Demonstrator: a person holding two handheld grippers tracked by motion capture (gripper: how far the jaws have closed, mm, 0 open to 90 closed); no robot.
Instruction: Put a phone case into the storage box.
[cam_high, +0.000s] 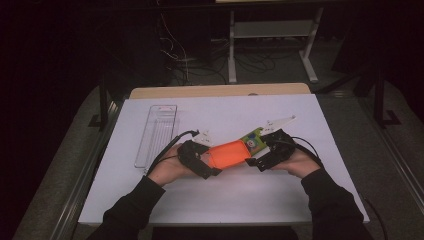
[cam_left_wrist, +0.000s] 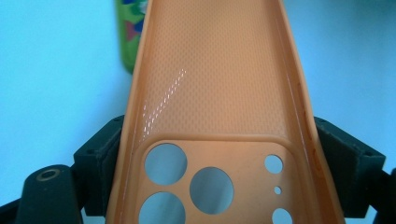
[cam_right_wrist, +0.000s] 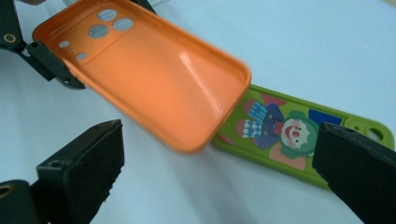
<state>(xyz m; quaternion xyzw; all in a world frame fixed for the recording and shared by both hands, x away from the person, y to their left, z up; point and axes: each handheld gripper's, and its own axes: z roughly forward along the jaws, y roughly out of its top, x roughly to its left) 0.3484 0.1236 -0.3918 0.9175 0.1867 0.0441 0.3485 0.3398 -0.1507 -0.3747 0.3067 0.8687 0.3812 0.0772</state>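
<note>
Writing is showing nowhere; the green phone case (cam_right_wrist: 299, 135) is carrying a clown picture, its near end lying hidden under the orange phone case (cam_right_wrist: 154, 84). The left gripper (cam_high: 212, 167) is pinching the orange case by its camera end, above the white table (cam_high: 280, 200). The right gripper (cam_right_wrist: 219, 186) is standing with jaws spread, gripping nothing.

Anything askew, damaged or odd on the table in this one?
Nothing looks damaged or spilled. The orange phone case, clamped at its camera-hole end by the left tool, hangs tilted, its free end over the green clown case lying flat. The right tool is open, holding nothing. A clear tray lies apart.
</note>
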